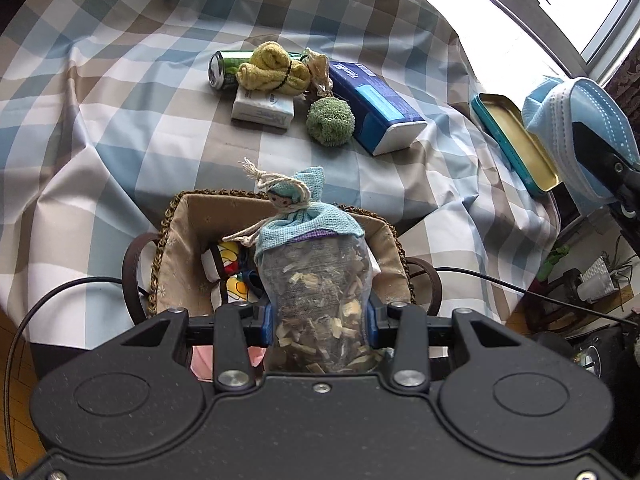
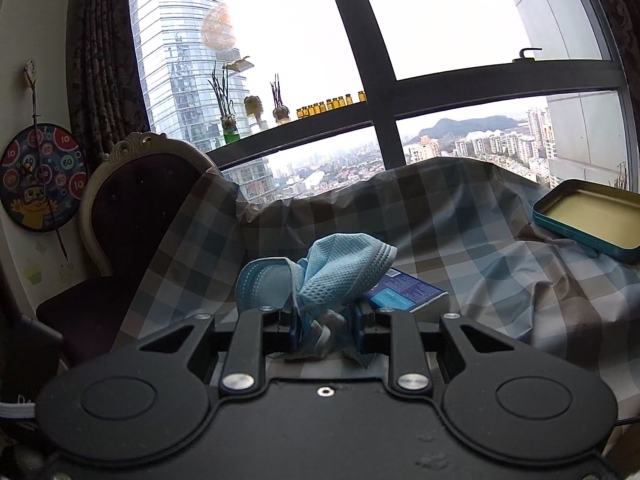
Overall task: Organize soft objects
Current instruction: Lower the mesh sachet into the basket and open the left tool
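The left gripper [image 1: 320,316] is clamped on a sachet [image 1: 316,276] filled with dried chips, its blue pads pressing the mesh body from both sides. The sachet stands in the lower middle of the left wrist frame, long axis running up the picture, its tied blue cloth top and string pointing toward the upper part of the frame. It hangs over a woven basket [image 1: 180,248] with a fabric lining, which sits just behind it in the lower middle and holds a few colourful items that I cannot make out.

Farther up the checked tablecloth [image 1: 120,120], in the upper middle, a yellow rolled towel [image 1: 272,70] lies on a white tissue pack [image 1: 262,110], with a green can [image 1: 222,70] lying on its side just beside them. A green knitted ball [image 1: 330,120] touches a blue tissue box [image 1: 372,104]. At the right edge lies an open teal tin [image 1: 516,144].

The right gripper [image 2: 326,330] is closed on a crumpled light blue face mask [image 2: 340,268], which bunches upward from the fingers in the middle of the right wrist frame. Its long axis is unclear.
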`<state>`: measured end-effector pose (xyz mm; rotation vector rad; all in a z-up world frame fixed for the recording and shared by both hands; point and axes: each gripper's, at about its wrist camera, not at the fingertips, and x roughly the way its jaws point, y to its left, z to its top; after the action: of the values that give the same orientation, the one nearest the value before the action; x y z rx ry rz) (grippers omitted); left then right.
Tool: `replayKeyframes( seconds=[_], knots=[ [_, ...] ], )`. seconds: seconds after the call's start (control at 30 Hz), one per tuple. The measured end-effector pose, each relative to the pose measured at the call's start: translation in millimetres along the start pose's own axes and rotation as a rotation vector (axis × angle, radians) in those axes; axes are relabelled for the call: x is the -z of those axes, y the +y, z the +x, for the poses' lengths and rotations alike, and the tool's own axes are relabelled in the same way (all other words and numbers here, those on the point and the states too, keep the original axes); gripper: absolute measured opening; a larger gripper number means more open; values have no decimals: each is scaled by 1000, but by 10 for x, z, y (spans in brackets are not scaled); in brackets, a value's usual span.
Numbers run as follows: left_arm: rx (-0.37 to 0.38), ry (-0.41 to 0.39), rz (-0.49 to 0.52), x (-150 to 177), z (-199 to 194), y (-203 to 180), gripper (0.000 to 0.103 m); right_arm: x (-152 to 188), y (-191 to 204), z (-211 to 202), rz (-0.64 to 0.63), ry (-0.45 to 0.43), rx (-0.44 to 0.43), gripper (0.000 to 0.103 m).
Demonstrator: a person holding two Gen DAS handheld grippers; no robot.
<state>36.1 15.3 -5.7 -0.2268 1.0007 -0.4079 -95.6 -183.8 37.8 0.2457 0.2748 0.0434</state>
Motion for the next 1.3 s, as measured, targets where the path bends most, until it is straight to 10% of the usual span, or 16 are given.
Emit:
replayKeyframes(
  seconds=[0.73,1.3],
  knots=[
    [-163,24,-29,56,147,299,41,400,-57,183,9,230,34,24],
    [-188,-13,-9,55,119,246,64,438,13,211,-27,282,8,29]
  ],
)
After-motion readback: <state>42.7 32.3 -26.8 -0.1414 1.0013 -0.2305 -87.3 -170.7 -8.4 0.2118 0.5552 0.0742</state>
